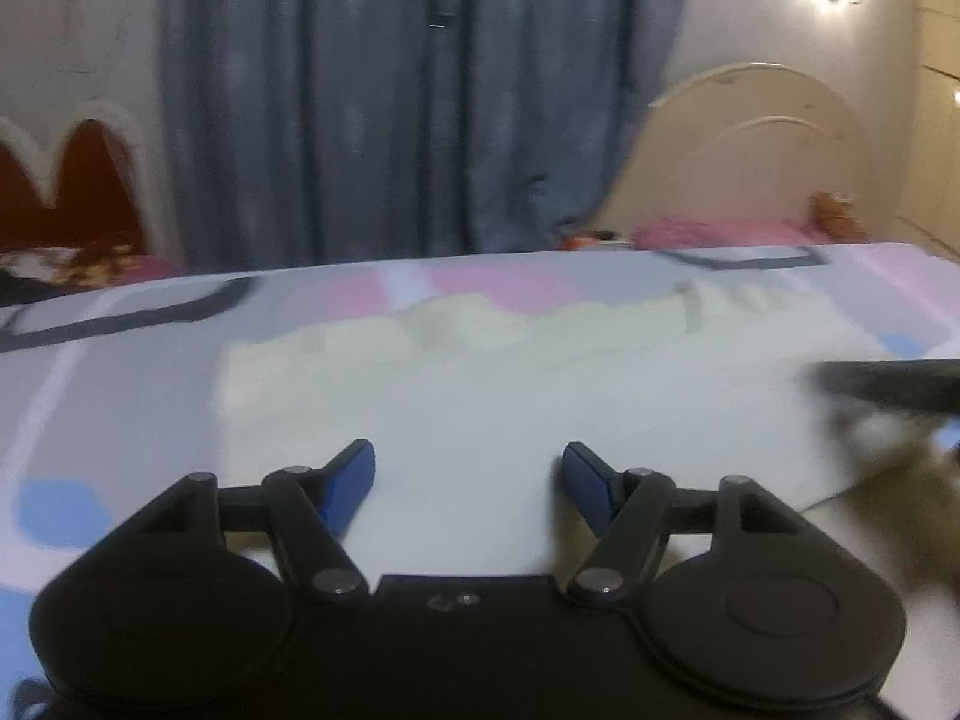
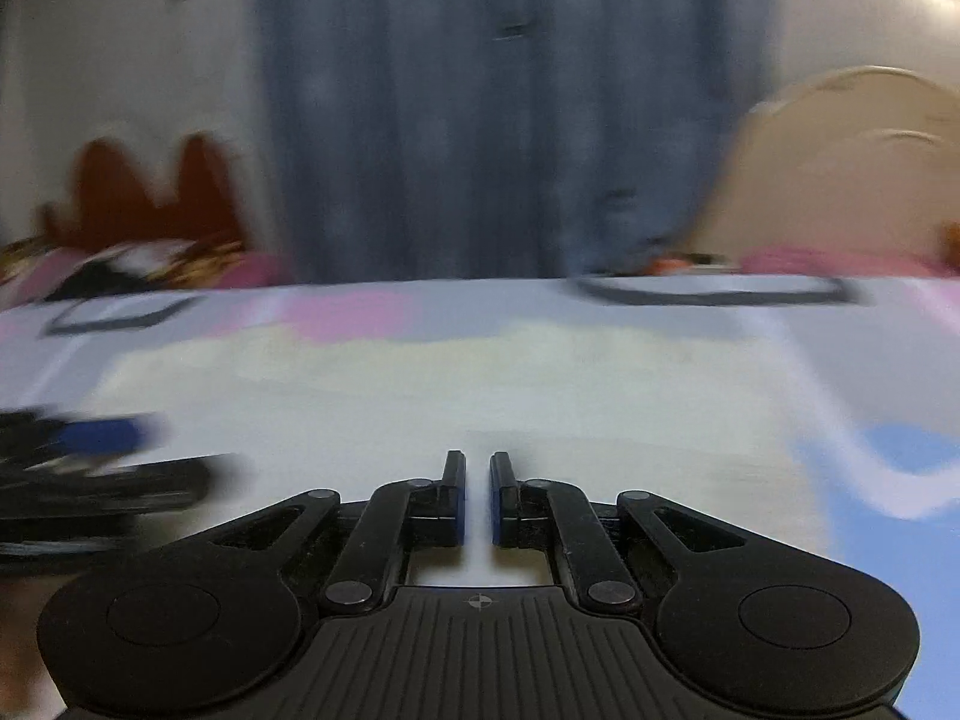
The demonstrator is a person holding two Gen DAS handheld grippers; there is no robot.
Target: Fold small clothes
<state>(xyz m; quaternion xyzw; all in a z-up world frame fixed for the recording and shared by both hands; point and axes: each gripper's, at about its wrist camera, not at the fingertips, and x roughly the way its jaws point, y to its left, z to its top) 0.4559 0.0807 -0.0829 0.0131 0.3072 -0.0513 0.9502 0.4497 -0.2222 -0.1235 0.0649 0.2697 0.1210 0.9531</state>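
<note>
Hovering our left gripper (image 1: 468, 480) released over pale cloth (image 1: 480, 396) on bed (image 1: 90, 372) | right gripper (image 2: 477, 498) fingers clenched, empty.

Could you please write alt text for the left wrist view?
The left gripper, jaws open and empty, hovers over a pale garment spread on a patterned bedsheet. Blue curtains hang behind.
</note>
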